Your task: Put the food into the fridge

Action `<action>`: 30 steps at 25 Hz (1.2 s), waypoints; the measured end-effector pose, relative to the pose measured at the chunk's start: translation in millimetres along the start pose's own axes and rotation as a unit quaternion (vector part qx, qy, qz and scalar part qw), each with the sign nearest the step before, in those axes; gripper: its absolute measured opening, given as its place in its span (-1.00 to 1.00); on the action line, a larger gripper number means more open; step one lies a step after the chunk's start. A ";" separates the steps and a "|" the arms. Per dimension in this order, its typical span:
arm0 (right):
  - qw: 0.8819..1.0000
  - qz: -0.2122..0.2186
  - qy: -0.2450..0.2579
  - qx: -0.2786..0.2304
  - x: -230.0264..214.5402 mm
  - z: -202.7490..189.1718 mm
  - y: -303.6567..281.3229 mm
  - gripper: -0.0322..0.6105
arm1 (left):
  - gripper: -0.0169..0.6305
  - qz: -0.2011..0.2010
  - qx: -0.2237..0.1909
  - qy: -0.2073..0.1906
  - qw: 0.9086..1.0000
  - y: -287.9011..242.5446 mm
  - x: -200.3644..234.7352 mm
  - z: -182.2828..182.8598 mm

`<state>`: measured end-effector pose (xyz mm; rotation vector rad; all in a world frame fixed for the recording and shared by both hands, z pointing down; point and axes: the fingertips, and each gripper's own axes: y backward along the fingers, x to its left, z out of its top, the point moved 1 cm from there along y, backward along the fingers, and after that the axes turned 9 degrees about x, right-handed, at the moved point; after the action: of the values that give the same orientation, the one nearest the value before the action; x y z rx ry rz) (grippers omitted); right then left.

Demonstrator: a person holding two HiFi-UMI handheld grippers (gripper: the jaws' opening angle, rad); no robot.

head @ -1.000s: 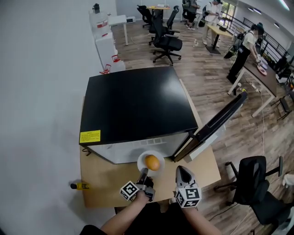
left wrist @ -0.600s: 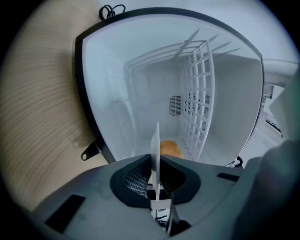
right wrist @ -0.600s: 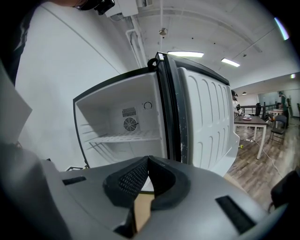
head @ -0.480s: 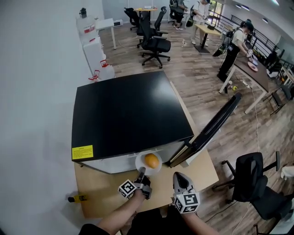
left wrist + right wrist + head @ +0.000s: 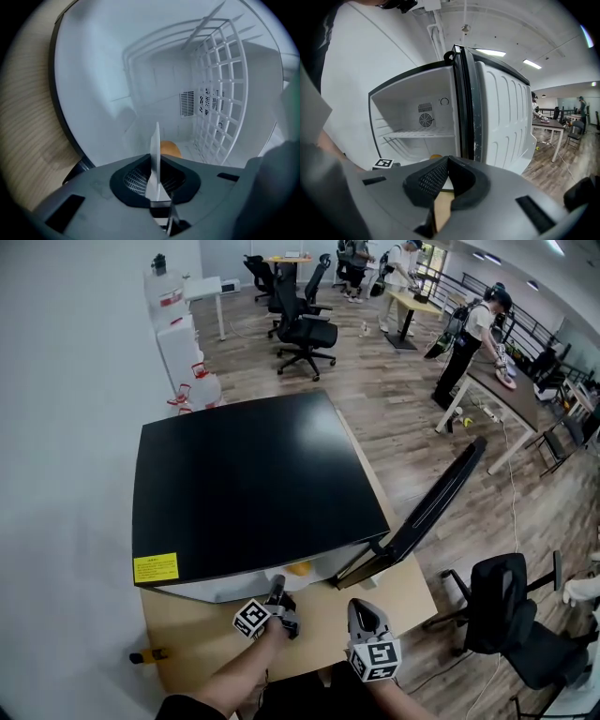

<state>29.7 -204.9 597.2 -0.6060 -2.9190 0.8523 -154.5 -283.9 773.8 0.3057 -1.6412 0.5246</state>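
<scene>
Plate (image 5: 155, 154), orange (image 5: 170, 149) now seemingly inside fridge (image 5: 253, 479)

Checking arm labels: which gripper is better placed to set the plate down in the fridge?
Left. The left gripper grips the plate with the orange, at the fridge opening; the right gripper is empty, outside by the door.

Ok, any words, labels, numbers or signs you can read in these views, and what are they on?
Nothing can be read as text.
Yellow label at the front left corner of the fridge top: print too small to read.
Left marker cube and right marker cube: black-and-white square patterns only, no letters.
Round mark on the fridge's back wall above the fan vent: too blurred to read.
</scene>
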 end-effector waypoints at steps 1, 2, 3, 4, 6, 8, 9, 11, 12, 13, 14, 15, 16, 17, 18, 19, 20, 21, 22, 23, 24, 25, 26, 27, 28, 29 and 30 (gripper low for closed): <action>1.000 -0.002 0.000 0.001 -1.3 0.3 -0.5 -0.71 | -0.85 0.001 -0.006 0.001 1.000 -2.4 0.7 5.2; 1.000 -0.005 0.000 0.003 -2.4 0.3 -0.9 -0.71 | -0.85 0.002 -0.011 0.000 1.000 -4.8 1.3 9.6; 1.000 -0.007 -0.001 0.004 -3.6 0.1 -0.7 -0.71 | -0.85 0.003 -0.013 0.000 1.000 -6.9 1.7 12.9; 1.000 -0.009 -0.006 0.005 -4.8 -0.3 0.2 -0.71 | -0.85 0.004 -0.015 -0.001 1.000 -8.6 1.9 15.0; 1.000 -0.009 -0.026 0.004 -6.9 0.7 3.5 -0.71 | -0.85 0.002 -0.022 -0.001 1.000 -10.4 1.8 18.7; 0.999 -0.007 -0.034 0.000 -6.1 5.9 6.2 -0.71 | -0.85 0.003 -0.033 0.004 0.999 -11.8 2.7 22.8; 1.000 -0.006 -0.029 -0.002 -5.3 8.8 6.9 -0.71 | -0.85 0.004 -0.037 0.008 0.999 -13.2 3.9 24.1; 1.000 -0.007 -0.019 -0.005 -4.9 13.0 7.2 -0.71 | -0.85 0.010 -0.038 0.011 0.999 -17.4 6.8 24.5; 1.000 -0.008 -0.017 -0.006 -5.5 14.3 7.1 -0.71 | -0.85 0.012 -0.036 0.012 0.999 -19.9 8.2 24.1; 1.000 -0.009 -0.015 -0.007 -6.1 15.1 7.0 -0.71 | -0.85 0.014 -0.034 0.012 0.999 -22.4 9.4 23.4; 1.000 -0.011 -0.012 -0.007 -6.7 15.3 7.3 -0.71 | -0.85 0.016 -0.032 0.013 0.999 -24.6 10.5 22.5; 1.000 -0.012 -0.009 -0.006 -7.3 14.8 7.8 -0.71 | -0.85 0.018 -0.030 0.013 0.999 -26.5 11.1 21.5; 1.000 -0.014 -0.008 -0.004 -8.0 13.5 8.4 -0.71 | -0.85 0.020 -0.029 0.012 0.999 -28.1 11.4 20.7; 1.000 -0.015 -0.009 -0.002 -8.9 11.9 9.0 -0.71 | -0.85 0.020 -0.029 0.011 0.999 -29.4 11.5 20.4; 1.000 -0.016 -0.009 0.000 -10.0 10.3 9.5 -0.71 | -0.85 0.020 -0.030 0.010 0.999 -30.6 11.6 20.4; 1.000 -0.018 -0.009 0.001 -11.4 9.0 10.0 -0.71 | -0.85 0.019 -0.031 0.010 0.999 -32.0 11.6 20.6; 1.000 -0.020 -0.008 0.002 -13.0 8.2 10.7 -0.71 | -0.85 0.018 -0.031 0.010 0.999 -33.8 11.6 20.9; 1.000 -0.023 -0.007 0.001 -14.7 7.9 11.3 -0.71 | -0.85 0.017 -0.031 0.010 0.999 -36.2 11.6 21.2; 1.000 -0.025 -0.007 0.000 -16.1 8.1 11.7 -0.71 | -0.85 0.017 -0.030 0.007 0.999 -38.6 11.4 21.5; 1.000 -0.026 -0.008 0.000 -17.1 8.2 12.2 -0.71 | -0.85 0.019 -0.027 0.003 0.999 -40.8 11.1 21.7; 1.000 -0.028 -0.009 0.000 -17.8 8.1 12.9 -0.71 | -0.85 0.023 -0.022 -0.004 1.000 -42.8 10.5 21.3; 1.000 -0.029 -0.008 0.000 -18.6 7.9 13.7 -0.71 | -0.85 0.026 -0.014 -0.012 0.999 -44.9 9.6 20.2; 1.000 -0.031 -0.004 -0.001 -19.3 7.8 14.7 -0.71 | -0.85 0.029 -0.005 -0.018 0.999 -47.1 8.5 18.6; 0.999 -0.032 0.003 -0.002 -19.8 7.7 15.7 -0.71 | -0.85 0.031 0.002 -0.019 0.999 -49.3 7.9 17.1; 0.999 -0.033 0.011 -0.003 -20.0 7.4 16.6 -0.71 | -0.85 0.031 0.007 -0.017 0.999 -51.0 7.8 15.9; 0.999 -0.033 0.016 -0.003 -20.1 6.5 17.3 -0.71 | -0.85 0.031 0.009 -0.012 0.999 -52.0 8.2 15.3; 0.999 -0.033 0.017 -0.003 -20.5 5.3 17.9 -0.71 | -0.85 0.031 0.009 -0.006 0.999 -52.5 8.8 15.1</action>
<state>54.3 -201.5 584.8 -0.5155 -2.8949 0.8179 -143.2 -335.7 789.8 0.2720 -1.6626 0.5861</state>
